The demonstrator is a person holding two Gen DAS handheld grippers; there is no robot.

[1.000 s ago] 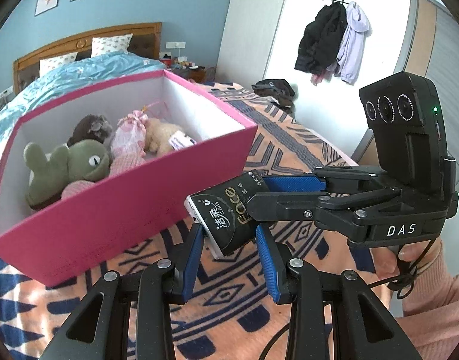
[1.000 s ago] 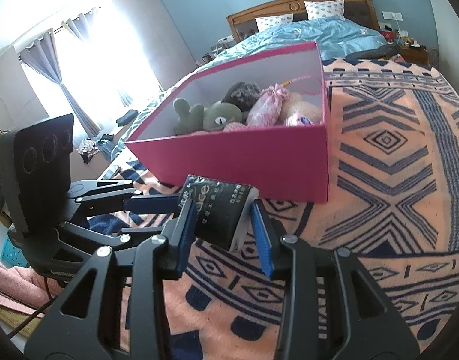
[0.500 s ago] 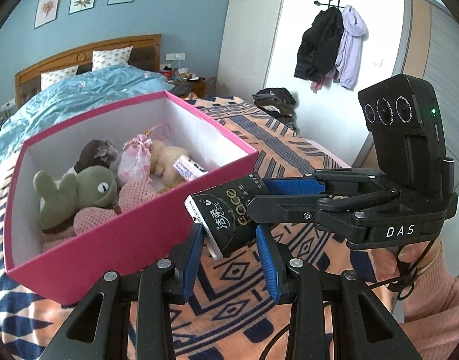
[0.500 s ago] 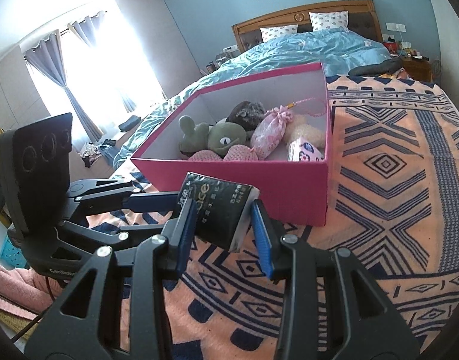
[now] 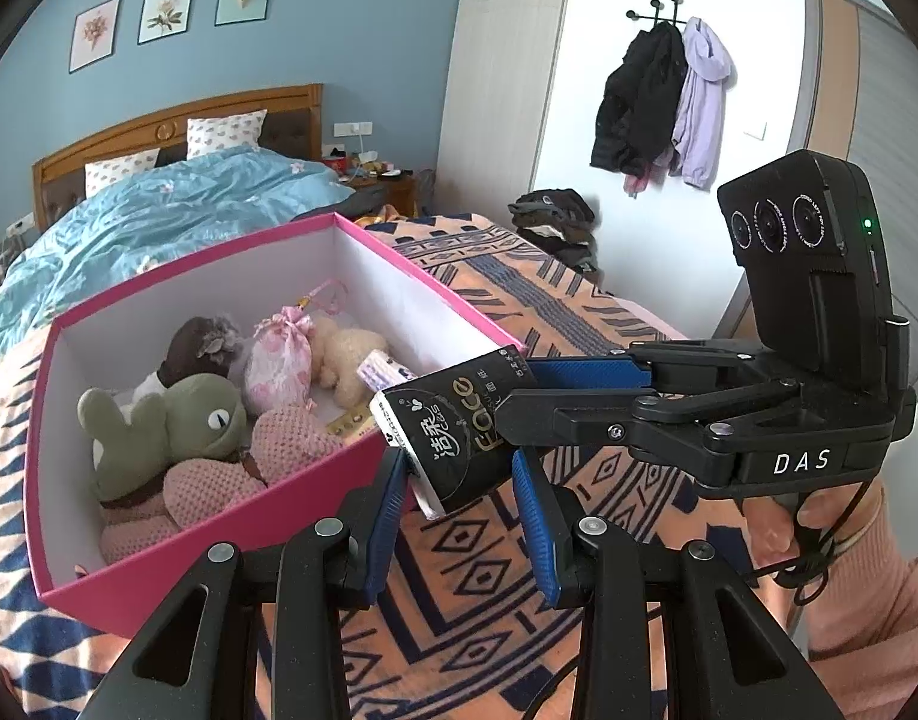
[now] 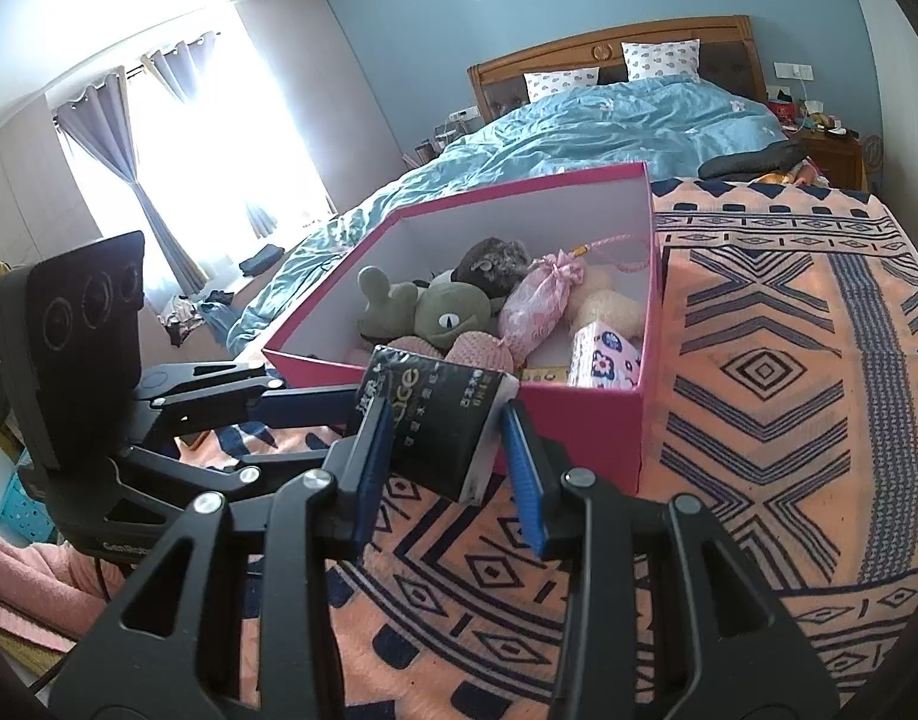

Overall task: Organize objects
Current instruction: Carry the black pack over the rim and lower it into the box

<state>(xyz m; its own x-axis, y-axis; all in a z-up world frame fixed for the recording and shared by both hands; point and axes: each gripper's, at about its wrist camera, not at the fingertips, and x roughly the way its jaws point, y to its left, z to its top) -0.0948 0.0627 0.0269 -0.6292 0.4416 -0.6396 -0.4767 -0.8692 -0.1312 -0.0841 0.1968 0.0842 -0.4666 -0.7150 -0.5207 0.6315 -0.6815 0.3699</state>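
A black tissue pack (image 5: 453, 438) with gold lettering hangs above the patterned blanket, just in front of the pink box's near wall. My left gripper (image 5: 459, 468) is shut on one end of it, blue pads against its sides. From the right, my right gripper (image 5: 519, 393) is shut on the other end. In the right wrist view the pack (image 6: 441, 420) sits between the right gripper's (image 6: 446, 420) pads, and the left gripper (image 6: 345, 420) reaches in from the left. The open pink box (image 5: 219, 546) holds a green plush (image 5: 177, 426), a pink pouch (image 5: 279, 354) and a small floral tissue pack (image 6: 603, 354).
The box (image 6: 579, 438) rests on an orange and navy blanket (image 6: 759, 372) spread over a bed with a blue duvet (image 6: 609, 120). Coats (image 5: 663, 96) hang on the white wall above a clothes pile (image 5: 555, 222). A hand in a pink sleeve (image 5: 867, 588) holds the right gripper.
Both grippers have risen a little with the tissue pack still between them. More of the box's inside shows than a second ago.
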